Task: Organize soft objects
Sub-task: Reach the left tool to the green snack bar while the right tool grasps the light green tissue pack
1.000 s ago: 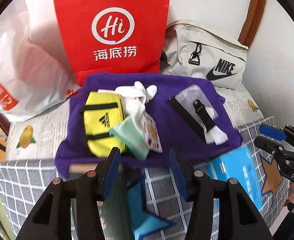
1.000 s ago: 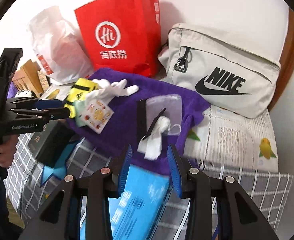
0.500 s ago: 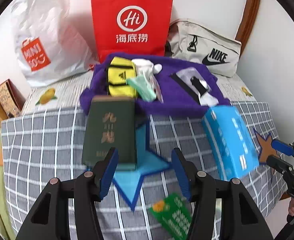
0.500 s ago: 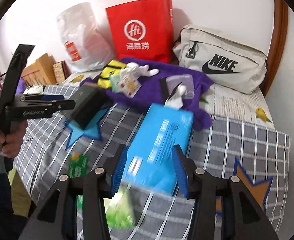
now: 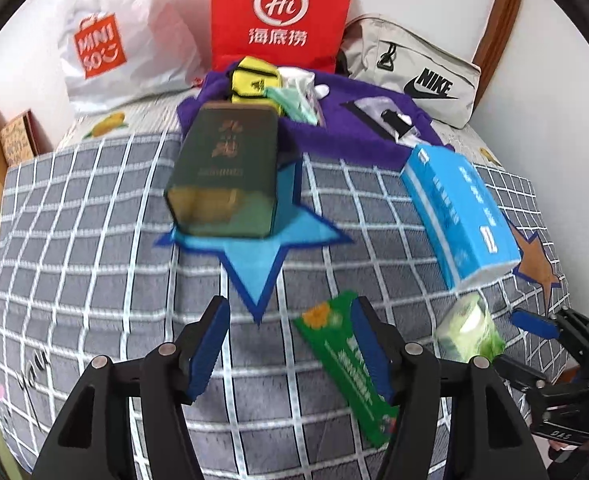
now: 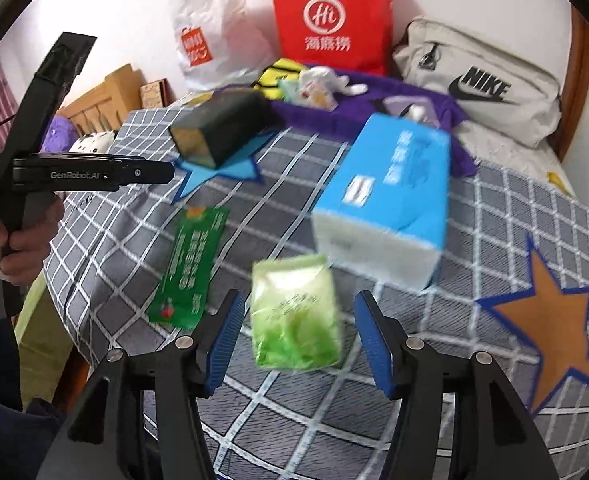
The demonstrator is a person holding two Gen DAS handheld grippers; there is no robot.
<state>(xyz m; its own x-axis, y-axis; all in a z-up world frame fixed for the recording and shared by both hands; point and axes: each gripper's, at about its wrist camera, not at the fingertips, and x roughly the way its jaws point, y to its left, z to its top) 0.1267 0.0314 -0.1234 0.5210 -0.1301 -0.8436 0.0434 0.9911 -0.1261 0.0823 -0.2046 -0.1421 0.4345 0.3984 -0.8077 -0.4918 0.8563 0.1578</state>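
Note:
On the grey checked bedspread (image 5: pixel 74 248) lie a dark green box (image 5: pixel 224 168), a blue tissue box (image 5: pixel 460 208), a flat green packet (image 5: pixel 346 364) and a light green tissue pack (image 6: pixel 294 316). A purple towel (image 5: pixel 342 136) at the back carries a yellow pouch (image 5: pixel 254 80), white gloves and small items. My left gripper (image 5: pixel 290 352) is open above the bedspread, its right finger over the flat green packet. My right gripper (image 6: pixel 298 344) is open, its fingers on either side of the light green tissue pack, apart from it.
A red paper bag (image 5: pixel 282 12), a white Miniso bag (image 5: pixel 110 44) and a grey Nike bag (image 5: pixel 418 72) stand against the wall at the back. Wooden furniture (image 6: pixel 102 100) is at the left of the bed. The bed's edge drops off at the left.
Both grippers have pulled back from the purple towel toward the near end of the bed. The green packet and the light green tissue pack have come into view.

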